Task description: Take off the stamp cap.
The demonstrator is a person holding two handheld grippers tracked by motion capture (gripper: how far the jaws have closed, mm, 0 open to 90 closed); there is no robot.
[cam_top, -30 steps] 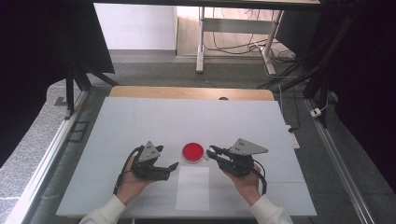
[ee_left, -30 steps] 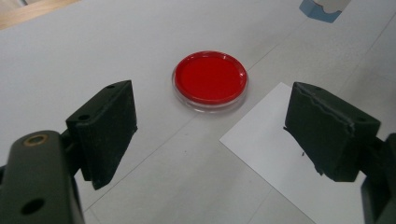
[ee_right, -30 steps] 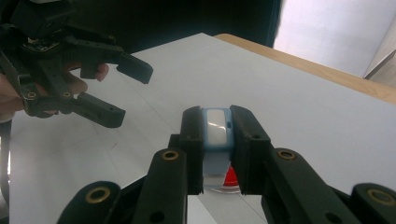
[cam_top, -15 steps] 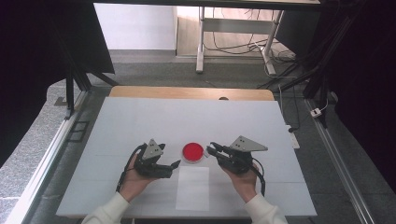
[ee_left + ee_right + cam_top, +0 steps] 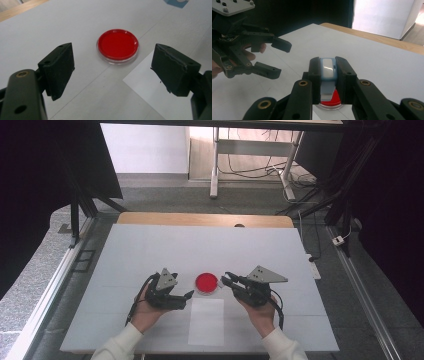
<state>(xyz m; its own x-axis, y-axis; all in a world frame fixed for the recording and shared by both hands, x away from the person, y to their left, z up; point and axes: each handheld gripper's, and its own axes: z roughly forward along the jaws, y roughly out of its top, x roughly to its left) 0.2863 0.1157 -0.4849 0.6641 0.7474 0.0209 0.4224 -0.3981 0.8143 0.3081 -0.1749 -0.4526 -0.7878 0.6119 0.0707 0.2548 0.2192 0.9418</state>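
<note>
From above, your left gripper point(image 5: 186, 295) and right gripper point(image 5: 226, 279) flank the red dish point(image 5: 206, 283), which sits near the front of the white table point(image 5: 200, 245); a paper sheet point(image 5: 206, 321) lies just in front of it. Bare table stretches toward the far edge and both sides.

In the left gripper view, your jaws stand wide apart with nothing between them, the red dish point(image 5: 117, 46) lying ahead and a corner of the sheet point(image 5: 155, 97) beneath the right-hand jaw.

In the right gripper view, your jaws are clamped on a small blue-and-white object point(image 5: 328, 72), too small to make out from above. It hides most of the dish point(image 5: 331, 100); your left gripper point(image 5: 278, 57) shows open, partly cut off at the frame edge.
</note>
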